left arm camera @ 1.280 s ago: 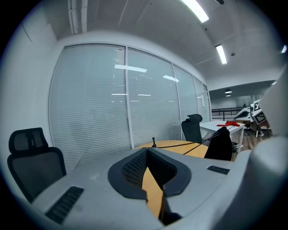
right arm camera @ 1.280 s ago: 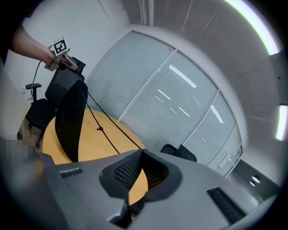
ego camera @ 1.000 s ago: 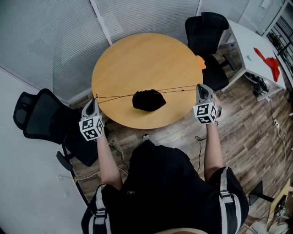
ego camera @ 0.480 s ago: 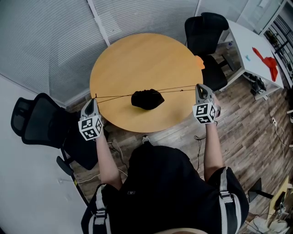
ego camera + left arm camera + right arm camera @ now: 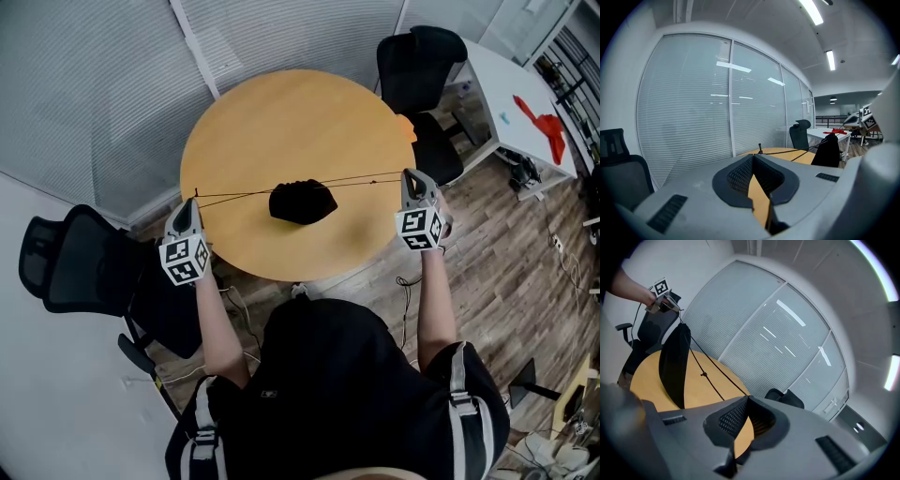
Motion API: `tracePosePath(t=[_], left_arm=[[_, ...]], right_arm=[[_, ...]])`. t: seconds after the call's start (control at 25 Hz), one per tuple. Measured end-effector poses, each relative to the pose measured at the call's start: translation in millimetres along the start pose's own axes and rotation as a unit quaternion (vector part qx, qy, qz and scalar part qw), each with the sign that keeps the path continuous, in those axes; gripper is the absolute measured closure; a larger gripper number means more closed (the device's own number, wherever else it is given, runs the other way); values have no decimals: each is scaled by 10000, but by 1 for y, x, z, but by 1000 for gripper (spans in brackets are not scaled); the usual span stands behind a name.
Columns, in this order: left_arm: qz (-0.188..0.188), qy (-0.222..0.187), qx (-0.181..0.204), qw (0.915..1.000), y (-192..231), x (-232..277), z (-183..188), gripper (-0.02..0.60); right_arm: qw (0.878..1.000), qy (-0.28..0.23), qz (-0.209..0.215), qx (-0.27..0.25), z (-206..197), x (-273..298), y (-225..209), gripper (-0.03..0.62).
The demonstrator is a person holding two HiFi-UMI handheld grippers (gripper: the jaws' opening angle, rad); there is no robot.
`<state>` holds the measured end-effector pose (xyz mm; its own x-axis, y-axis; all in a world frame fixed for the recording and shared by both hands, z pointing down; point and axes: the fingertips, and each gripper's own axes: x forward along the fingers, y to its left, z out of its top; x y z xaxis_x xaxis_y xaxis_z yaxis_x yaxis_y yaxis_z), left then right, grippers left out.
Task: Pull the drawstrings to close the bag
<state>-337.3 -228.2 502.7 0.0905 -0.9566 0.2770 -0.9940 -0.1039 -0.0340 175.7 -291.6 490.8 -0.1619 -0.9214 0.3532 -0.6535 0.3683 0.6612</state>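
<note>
black bag (image 5: 303, 202) bunched, drawstrings (image 5: 361, 180) stretched taut

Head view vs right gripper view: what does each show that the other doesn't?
Only the head view: the person's torso, the right gripper from outside, a white desk, the wood floor.
Only the right gripper view: its own jaws closed on the drawstrings up close, and a ceiling light.
Both: the black bag, the round table, the taut drawstrings, the left gripper, the blinds.
</note>
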Motion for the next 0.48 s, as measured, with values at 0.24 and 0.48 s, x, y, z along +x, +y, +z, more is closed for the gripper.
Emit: tracePosePath(t=[0.24, 0.48], left_arm=[[-119, -26, 41, 9999, 14, 24, 8, 566], [-259, -46, 68, 9996, 27, 50, 13, 566]], right_arm=[[10000, 71, -62, 25, 9, 17, 1, 536], [9998, 140, -154, 43, 18, 34, 1, 536]])
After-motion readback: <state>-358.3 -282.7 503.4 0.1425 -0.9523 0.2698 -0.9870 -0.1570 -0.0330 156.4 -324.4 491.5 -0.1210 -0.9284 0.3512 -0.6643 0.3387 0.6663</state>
